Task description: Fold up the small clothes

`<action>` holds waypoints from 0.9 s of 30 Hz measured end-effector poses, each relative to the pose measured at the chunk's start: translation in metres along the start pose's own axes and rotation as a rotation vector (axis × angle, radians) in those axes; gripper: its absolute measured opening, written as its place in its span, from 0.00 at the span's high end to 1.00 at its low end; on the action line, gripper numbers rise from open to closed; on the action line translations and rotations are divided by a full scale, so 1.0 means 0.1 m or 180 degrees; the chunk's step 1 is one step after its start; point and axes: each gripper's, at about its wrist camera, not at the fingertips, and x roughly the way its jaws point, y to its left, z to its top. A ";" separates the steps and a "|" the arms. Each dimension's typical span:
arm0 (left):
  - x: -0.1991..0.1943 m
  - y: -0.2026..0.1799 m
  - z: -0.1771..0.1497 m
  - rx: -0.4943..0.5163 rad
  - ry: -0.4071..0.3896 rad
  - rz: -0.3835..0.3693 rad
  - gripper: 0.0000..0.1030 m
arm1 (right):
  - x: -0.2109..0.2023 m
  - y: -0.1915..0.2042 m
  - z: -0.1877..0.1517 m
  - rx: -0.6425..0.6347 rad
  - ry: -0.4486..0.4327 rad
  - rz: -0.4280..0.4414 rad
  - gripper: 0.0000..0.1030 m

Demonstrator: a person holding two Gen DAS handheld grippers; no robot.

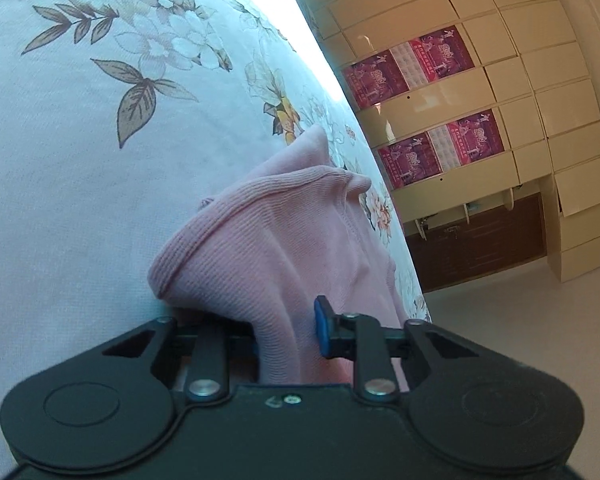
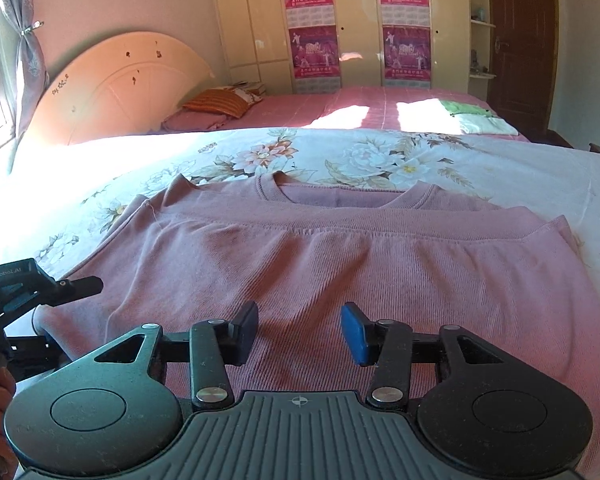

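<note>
A pink ribbed knit top [image 2: 340, 248] lies spread on the floral bedsheet [image 2: 380, 156], neckline at the far side and its lower part folded up over the body. My right gripper [image 2: 300, 332] is open just above the near part of the top, holding nothing. My left gripper [image 1: 288, 332] is shut on a bunched edge of the same pink top [image 1: 268, 240], which rises in a fold between its jaws. It also shows at the left edge of the right wrist view [image 2: 40, 292], at the top's left corner.
The floral sheet [image 1: 80, 160] covers the bed around the top. Beyond it lie a pink bed [image 2: 340, 108] with a striped pillow [image 2: 220, 102] and folded light clothes [image 2: 480, 118]. A cream wardrobe with posters [image 2: 320, 20] and a brown door [image 2: 520, 40] stand behind.
</note>
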 end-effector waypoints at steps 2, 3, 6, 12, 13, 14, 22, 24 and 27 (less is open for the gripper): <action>0.00 -0.01 -0.01 0.0031 -0.0030 0.0014 0.85 | 0.08 0.00 -0.03 -0.0053 0.0049 -0.0052 0.55; -0.01 -0.04 -0.02 0.0100 -0.0049 0.0046 0.86 | 0.13 -0.01 -0.06 -0.0074 0.0109 -0.0062 0.55; -0.06 -0.14 -0.04 0.0266 -0.0112 0.0081 0.88 | 0.25 0.06 -0.24 -0.0381 0.0130 -0.0151 0.55; -0.30 -0.77 -0.14 0.1178 -0.0283 -0.0155 0.89 | 0.23 0.05 -0.31 -0.0394 0.0061 -0.0171 0.55; -0.31 -0.91 -0.18 0.1360 -0.0284 -0.0214 0.89 | 0.23 0.10 -0.34 -0.0544 0.0021 -0.0200 0.55; -0.33 -1.05 -0.22 0.1540 -0.0284 -0.0265 0.89 | 0.22 0.10 -0.32 -0.0584 0.0042 -0.0189 0.55; -0.02 -2.05 -1.10 0.2804 0.0212 -0.0819 0.89 | -0.30 -0.77 -0.13 0.0545 -0.0130 -0.0022 0.54; 0.16 -2.15 -1.38 0.2996 0.0432 -0.0867 0.89 | -0.44 -1.04 -0.17 0.0791 -0.0126 -0.0088 0.54; 0.49 -2.17 -1.90 0.3311 0.0824 -0.0846 0.89 | -0.64 -1.45 -0.28 0.1139 -0.0126 -0.0232 0.54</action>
